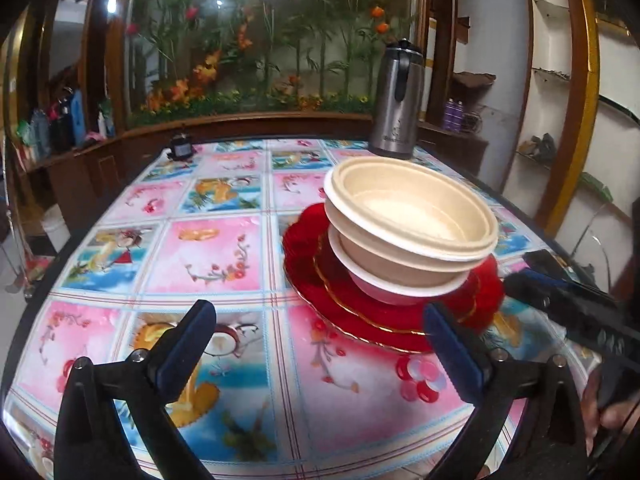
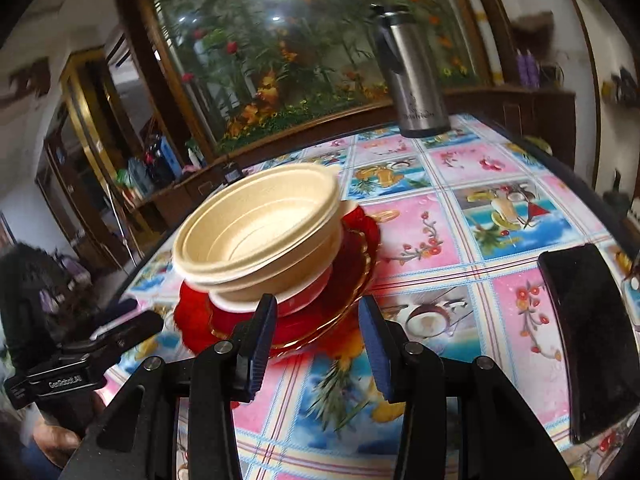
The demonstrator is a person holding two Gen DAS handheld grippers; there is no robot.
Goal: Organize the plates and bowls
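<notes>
Glossy patterned oilcloth is covering the table (image 1: 224, 256), where red plates (image 1: 316, 276) are sitting stacked near the middle, carrying the nested cream bowls (image 1: 408, 216). The stack is looking finished, so the step in hand is probably backing away. The left gripper (image 1: 320, 344) is standing wide open and empty, and the right gripper (image 2: 318, 340) is hanging partly open, gripping nothing. Next, likely, both are only needing to clear without nudging the bowls.
</notes>
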